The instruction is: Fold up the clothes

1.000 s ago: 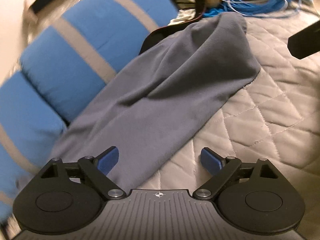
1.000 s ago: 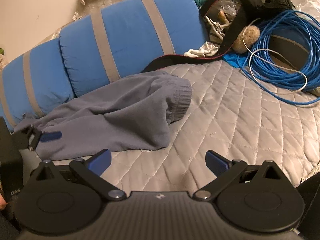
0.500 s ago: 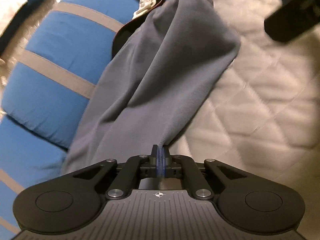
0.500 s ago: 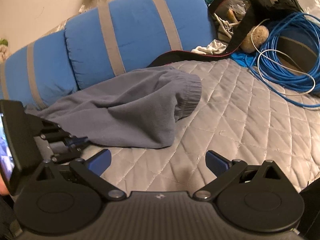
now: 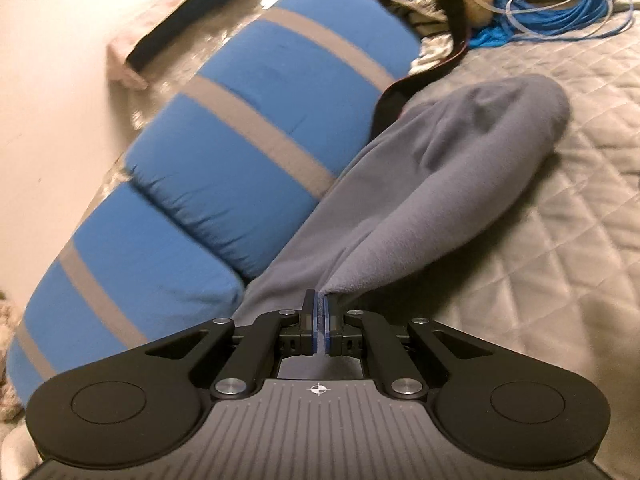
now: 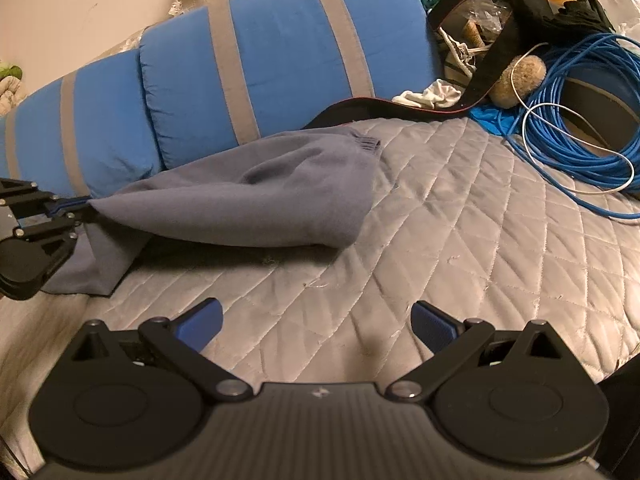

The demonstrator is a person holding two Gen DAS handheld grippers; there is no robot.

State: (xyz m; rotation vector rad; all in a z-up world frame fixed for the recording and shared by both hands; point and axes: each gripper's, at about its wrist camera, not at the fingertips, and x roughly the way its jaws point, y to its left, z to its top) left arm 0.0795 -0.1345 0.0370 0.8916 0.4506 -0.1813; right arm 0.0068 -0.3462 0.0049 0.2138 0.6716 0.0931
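A grey fleece garment [image 5: 432, 184] lies on the quilted bedspread [image 5: 568, 264], stretched toward the blue pillows. My left gripper [image 5: 319, 316] is shut on its near edge, which is pulled up off the quilt. In the right wrist view the same garment [image 6: 256, 196] hangs from the left gripper [image 6: 76, 210] at the left edge, its ribbed cuff [image 6: 366, 142] at the far end. My right gripper [image 6: 316, 320] is open above bare quilt, with nothing between its fingers, well short of the garment.
Blue pillows with grey stripes [image 6: 256, 56] line the far side. A coil of blue cable [image 6: 576, 128], a black strap [image 6: 404, 106], a white sock [image 6: 430, 94] and dark clutter [image 6: 552, 0] lie at the back right. The quilted bedspread [image 6: 480, 240] stretches to the right.
My left gripper closed on the garment's near edge and lifted it, drawing the cloth taut and off the quilt. The right gripper stayed open and almost still.
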